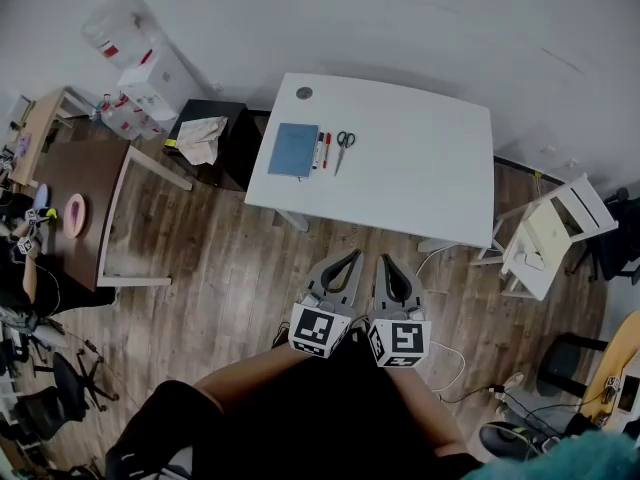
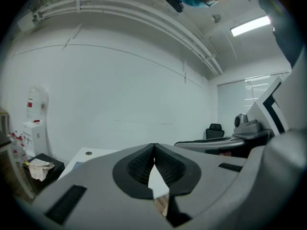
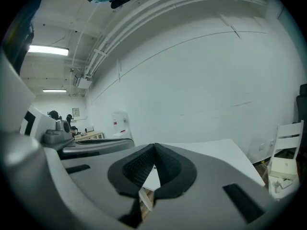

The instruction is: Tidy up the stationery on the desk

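Observation:
On the white desk lie a blue notebook, a red-capped marker and a dark pen, and black-handled scissors, all near its left end. My left gripper and right gripper hang side by side over the wooden floor, well short of the desk's near edge. Both are shut with nothing between the jaws. In the left gripper view the jaw tips meet; the desk's left end shows beyond. The right gripper view shows its tips closed, with the desk top behind.
A black side table with a crumpled cloth stands left of the desk. A white chair stands at the desk's right. A brown table is at far left. Cables lie on the floor at right. A water dispenser stands by the wall.

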`<state>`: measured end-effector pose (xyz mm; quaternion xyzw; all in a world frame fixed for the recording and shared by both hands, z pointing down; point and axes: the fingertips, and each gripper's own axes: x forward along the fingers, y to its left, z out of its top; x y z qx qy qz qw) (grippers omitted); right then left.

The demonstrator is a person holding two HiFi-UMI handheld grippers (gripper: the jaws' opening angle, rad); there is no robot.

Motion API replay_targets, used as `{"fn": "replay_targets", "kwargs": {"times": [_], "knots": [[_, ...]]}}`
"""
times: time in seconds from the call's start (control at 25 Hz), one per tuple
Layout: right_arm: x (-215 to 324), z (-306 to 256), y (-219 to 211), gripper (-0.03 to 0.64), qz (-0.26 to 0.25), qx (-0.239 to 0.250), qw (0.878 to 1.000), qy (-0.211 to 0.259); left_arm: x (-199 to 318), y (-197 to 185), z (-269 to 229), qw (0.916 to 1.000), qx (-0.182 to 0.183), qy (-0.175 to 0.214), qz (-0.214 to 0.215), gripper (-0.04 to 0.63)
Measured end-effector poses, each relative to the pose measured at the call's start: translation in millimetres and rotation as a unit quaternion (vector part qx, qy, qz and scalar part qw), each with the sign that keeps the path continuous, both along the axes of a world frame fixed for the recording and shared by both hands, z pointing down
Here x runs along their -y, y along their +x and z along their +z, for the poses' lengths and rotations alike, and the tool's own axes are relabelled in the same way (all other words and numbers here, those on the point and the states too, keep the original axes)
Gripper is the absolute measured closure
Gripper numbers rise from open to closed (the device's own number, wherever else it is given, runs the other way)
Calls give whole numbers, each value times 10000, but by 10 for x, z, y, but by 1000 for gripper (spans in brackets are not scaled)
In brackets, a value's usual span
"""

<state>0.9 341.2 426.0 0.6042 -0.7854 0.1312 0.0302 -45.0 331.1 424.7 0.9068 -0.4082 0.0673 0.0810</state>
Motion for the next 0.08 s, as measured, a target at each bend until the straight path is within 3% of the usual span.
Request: {"fn": "replay_targets", "kwargs": {"times": [0.08], "knots": [[-55,12,30,586,-27,-3,10000,-5,-59,43,18,10000,8,-36,10,583]]}}
